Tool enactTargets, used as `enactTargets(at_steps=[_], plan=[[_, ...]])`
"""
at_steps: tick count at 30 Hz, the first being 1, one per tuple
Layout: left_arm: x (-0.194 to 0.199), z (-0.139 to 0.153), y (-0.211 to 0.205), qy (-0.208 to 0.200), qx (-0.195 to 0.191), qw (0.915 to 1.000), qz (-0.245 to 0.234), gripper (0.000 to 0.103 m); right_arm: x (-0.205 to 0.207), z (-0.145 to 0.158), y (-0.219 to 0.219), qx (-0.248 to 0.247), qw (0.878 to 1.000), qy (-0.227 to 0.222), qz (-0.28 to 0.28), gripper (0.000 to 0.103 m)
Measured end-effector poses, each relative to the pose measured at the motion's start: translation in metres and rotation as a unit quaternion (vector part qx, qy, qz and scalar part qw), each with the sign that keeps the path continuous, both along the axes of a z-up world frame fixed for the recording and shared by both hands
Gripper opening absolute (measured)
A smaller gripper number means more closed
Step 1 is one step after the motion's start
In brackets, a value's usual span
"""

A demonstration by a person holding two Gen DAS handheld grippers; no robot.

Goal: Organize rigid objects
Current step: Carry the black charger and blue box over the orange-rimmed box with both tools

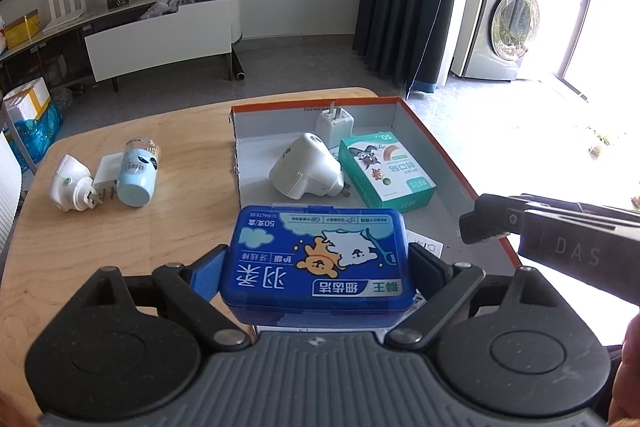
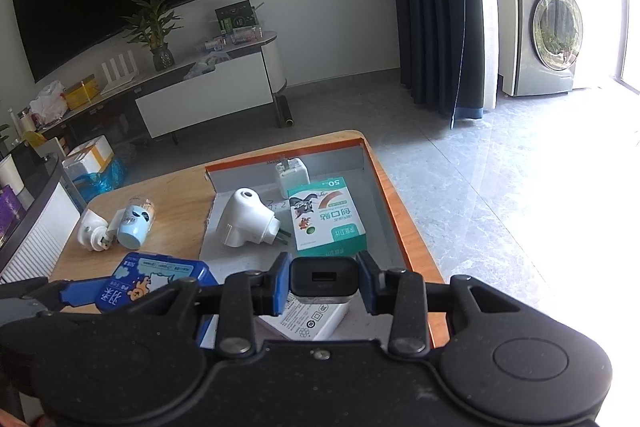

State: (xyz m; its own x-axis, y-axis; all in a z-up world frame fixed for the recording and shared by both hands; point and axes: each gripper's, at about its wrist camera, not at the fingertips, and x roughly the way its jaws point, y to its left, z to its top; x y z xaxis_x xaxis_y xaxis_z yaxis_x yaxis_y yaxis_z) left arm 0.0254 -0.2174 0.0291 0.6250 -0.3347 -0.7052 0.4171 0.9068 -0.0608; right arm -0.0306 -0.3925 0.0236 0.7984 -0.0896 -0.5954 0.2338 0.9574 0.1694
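Observation:
My left gripper is shut on a blue dental-floss box and holds it over the near left corner of an orange-rimmed shallow box. My right gripper is shut on a small black USB charger above the near end of that shallow box. Inside it lie a white plug adapter, a white charger and a green plaster box. A white carton lies under the black charger. The right gripper's fingertips show at the right of the left wrist view.
On the wooden table, left of the shallow box, lie a pale blue bottle on its side, a white plug-in device and a flat white charger. Beyond the table are a TV cabinet, curtains and a washing machine.

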Motion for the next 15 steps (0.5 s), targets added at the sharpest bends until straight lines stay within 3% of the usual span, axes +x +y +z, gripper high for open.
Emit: enactTargets(at_steps=[15], plan=[[0.011, -0.001, -0.013, 0.004, -0.002, 0.9999, -0.011, 0.094, 0.019, 0.004, -0.014, -0.001, 1.000, 0.003, 0.001, 0.043]])
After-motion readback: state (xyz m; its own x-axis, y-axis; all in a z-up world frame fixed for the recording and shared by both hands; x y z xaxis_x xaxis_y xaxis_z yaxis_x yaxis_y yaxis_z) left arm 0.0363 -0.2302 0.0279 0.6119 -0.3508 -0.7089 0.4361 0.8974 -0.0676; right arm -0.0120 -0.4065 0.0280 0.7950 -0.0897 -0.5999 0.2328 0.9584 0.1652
